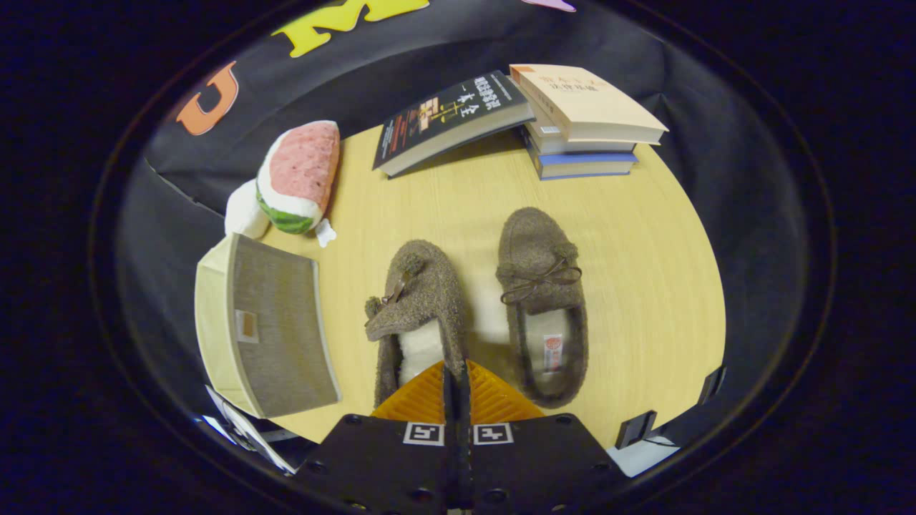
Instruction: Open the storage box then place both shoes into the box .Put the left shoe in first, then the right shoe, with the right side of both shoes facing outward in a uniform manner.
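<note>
Two brown fuzzy slippers with small bows lie on the wooden table [644, 272]. The left shoe [422, 300] is rolled onto its side, its bow turned toward the storage box. My gripper [456, 366] is shut on the right rim of that shoe near the heel, with the rim pinched between the fingers. The right shoe [540, 286] rests flat just right of the fingers, toe pointing away, white lining showing. Left of the shoes stands the storage box [275, 322], beige-sided, with a grey top face carrying a small tag; that face looks closed.
A watermelon-slice plush [300, 175] lies beyond the box. At the table's far side a black book [451, 118] leans against a stack of books [583, 121]. Small black clips sit at the near right table edge [637, 428].
</note>
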The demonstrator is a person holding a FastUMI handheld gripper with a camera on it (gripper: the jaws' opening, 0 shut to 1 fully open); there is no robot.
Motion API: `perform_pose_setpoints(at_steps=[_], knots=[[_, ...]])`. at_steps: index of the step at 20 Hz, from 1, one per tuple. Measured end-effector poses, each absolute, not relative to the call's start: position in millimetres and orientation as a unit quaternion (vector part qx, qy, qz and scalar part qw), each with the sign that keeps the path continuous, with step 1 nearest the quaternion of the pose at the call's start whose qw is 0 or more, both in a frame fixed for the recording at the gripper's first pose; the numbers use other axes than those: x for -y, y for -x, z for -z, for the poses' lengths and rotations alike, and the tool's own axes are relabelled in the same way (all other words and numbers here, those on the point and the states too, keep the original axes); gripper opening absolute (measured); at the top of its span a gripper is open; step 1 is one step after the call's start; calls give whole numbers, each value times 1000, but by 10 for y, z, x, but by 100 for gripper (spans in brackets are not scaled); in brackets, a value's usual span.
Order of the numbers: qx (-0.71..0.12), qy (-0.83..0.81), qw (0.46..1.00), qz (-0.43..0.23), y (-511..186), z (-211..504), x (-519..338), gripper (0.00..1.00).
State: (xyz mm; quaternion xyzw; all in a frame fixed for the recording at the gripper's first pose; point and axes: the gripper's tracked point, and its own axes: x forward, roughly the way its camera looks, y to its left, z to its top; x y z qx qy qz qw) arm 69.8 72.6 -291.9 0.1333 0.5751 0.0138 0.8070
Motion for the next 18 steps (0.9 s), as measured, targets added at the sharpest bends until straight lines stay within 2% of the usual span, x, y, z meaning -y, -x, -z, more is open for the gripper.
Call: perform_pose_setpoints(at_steps=[10, 14, 18], knots=[[-492, -160, 854, -58, -544, 1433, -1944, 0], [-504, -160, 843, -95, -491, 1407, -2694, 0], [-556, -181, 800, -133, -449, 1776, -3452, 0]])
